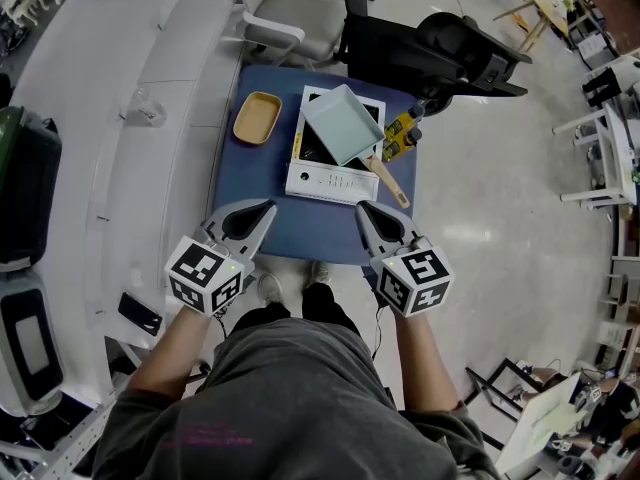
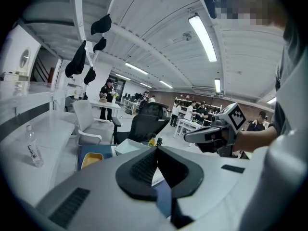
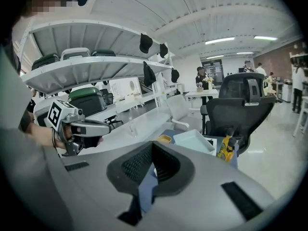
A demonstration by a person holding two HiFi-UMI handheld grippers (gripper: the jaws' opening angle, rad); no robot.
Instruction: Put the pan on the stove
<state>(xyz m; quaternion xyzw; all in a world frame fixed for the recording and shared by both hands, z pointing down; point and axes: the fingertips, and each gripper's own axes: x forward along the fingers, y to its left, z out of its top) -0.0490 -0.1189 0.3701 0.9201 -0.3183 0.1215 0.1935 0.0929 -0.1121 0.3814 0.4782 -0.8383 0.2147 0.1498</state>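
Note:
A light teal square pan [image 1: 342, 123] with a wooden handle [image 1: 388, 180] rests on the white stove [image 1: 318, 183] at the far side of the blue table [image 1: 250, 183]. Both grippers hover over the table's near edge, well short of the stove. My left gripper [image 1: 268, 208] is shut with nothing in it, and so is my right gripper [image 1: 362, 208]. In the right gripper view the pan [image 3: 195, 141] lies beyond the closed jaw tips of the right gripper [image 3: 152, 143]. The left gripper view shows the left gripper [image 2: 156, 148] shut, with the pan [image 2: 126, 147] partly hidden behind it.
A yellow dish [image 1: 257, 118] sits left of the stove, a yellow bottle [image 1: 402, 135] at its right. A black office chair [image 1: 440, 53] and a white chair [image 1: 290, 13] stand behind the table. A long white counter [image 1: 130, 138] runs along the left.

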